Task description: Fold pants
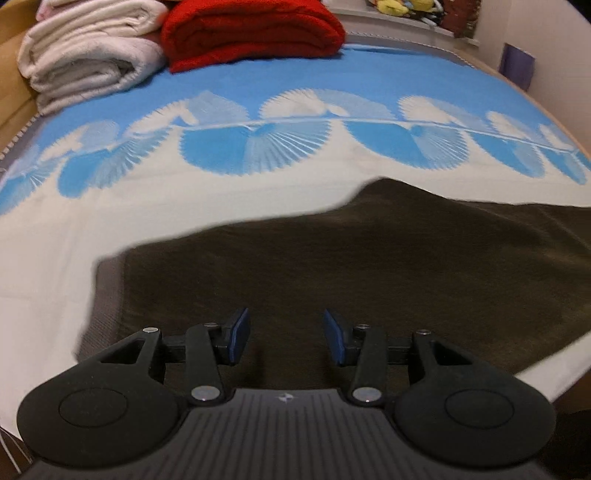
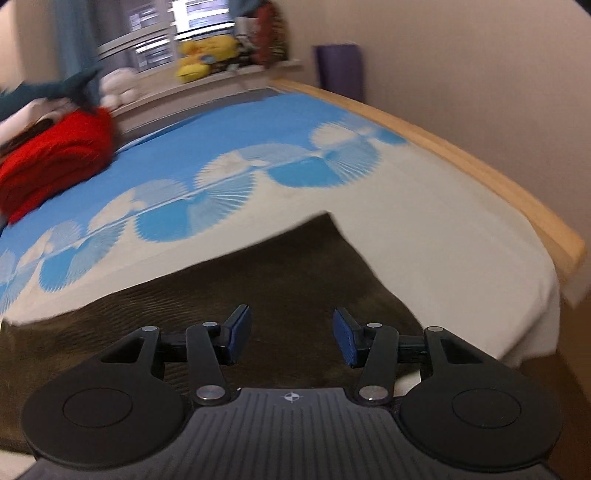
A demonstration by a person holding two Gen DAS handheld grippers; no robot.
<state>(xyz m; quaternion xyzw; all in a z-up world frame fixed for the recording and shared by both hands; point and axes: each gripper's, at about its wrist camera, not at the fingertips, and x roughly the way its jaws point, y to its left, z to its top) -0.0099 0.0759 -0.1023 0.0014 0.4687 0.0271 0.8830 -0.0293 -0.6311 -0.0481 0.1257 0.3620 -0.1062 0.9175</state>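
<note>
With the dark olive pants (image 1: 369,266) laid flat across the lower half of both views on the bedspread (image 1: 258,88), the left gripper (image 1: 285,334) and right gripper (image 2: 291,334) are held open and empty above them, so an edge must next be gripped for a fold.

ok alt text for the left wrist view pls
The open left claw hovers over dark olive pants spread flat on a bed sheet patterned in blue and white, nothing between its blue pads. A folded red blanket and folded white towels sit at the far end.
</note>
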